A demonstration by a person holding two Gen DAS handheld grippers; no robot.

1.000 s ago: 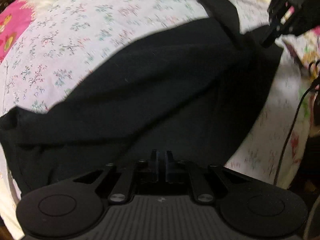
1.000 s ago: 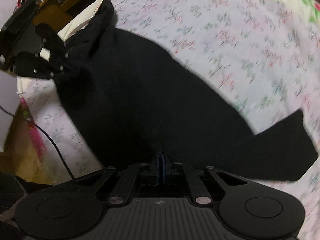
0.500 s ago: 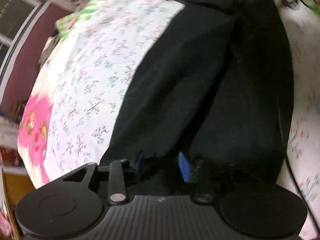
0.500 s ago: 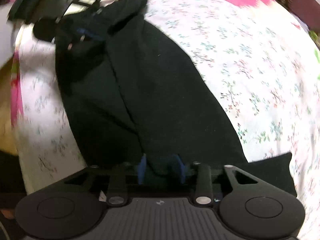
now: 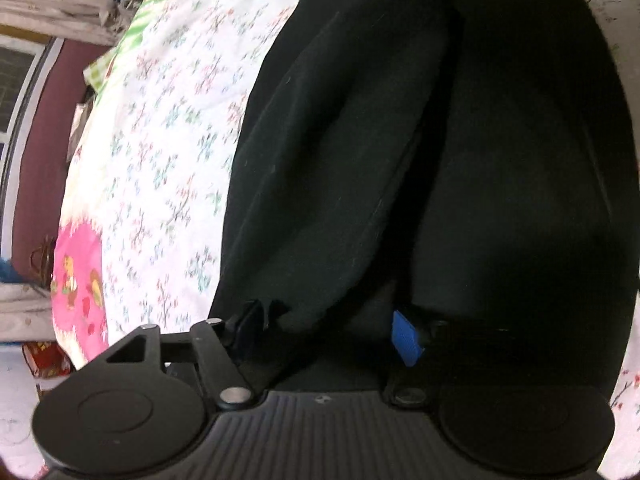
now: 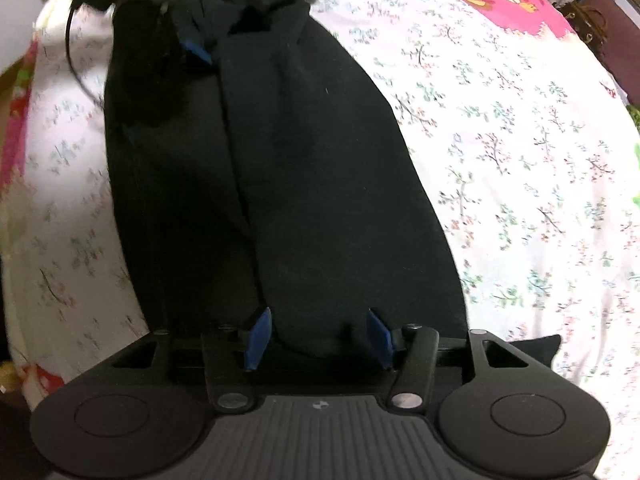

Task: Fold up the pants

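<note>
- The bed (image 6: 520,152), under a white flower-print sheet with a pink patch, carries the whole job; the black pants (image 6: 288,184) lie across it as one long dark band, one leg laid over the other with a lengthwise crease down the middle.
- The step in hand looks like the end of the first fold, leg onto leg: both tongs are letting the cloth go at opposite ends of the band.
- The next move, as I judge it, calls for a fresh grip at one end, both layers taken together, so that the band can be brought end to end and halved; the top layer sits a little off the lower one along the crease, so it may want squaring up first.
- The left tongs (image 5: 328,320) point steeply down at the cloth, rolled to one side, so that the bed runs up the left wrist view at a slant; its jaws are opening, a ridge of pants lies between them, and the blue pad (image 5: 406,338) that shows stands clear of the fabric.
- The right tongs (image 6: 318,336) also point steeply down, at the other end; its jaws are opening, a small fold of cloth sits between the two blue pads (image 6: 258,338), and neither presses on it.
- Nothing is gripped by either one.
</note>
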